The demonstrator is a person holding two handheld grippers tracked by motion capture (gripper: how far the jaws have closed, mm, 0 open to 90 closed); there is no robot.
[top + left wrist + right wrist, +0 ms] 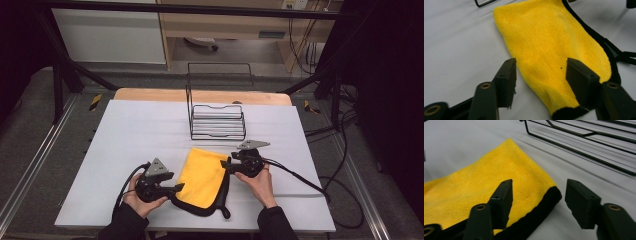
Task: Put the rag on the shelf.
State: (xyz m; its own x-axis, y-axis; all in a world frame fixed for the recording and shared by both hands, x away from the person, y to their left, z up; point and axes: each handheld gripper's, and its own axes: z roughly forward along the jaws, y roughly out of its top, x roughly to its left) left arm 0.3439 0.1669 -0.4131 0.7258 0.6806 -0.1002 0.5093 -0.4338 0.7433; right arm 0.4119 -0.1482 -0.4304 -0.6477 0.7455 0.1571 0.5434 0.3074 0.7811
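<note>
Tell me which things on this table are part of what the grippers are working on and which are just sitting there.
In the job:
yellow cloth
left gripper, open
right gripper, open

Just lying about:
wire rack
white table cover

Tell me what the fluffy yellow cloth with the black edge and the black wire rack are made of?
The fluffy yellow cloth looks like soft microfibre or fleece: its surface is fuzzy and matte, with a black fabric border. The black wire rack seems to be thin metal rods with a dark coating, slightly shiny in the right gripper view, though coated plastic can't be ruled out.
</note>
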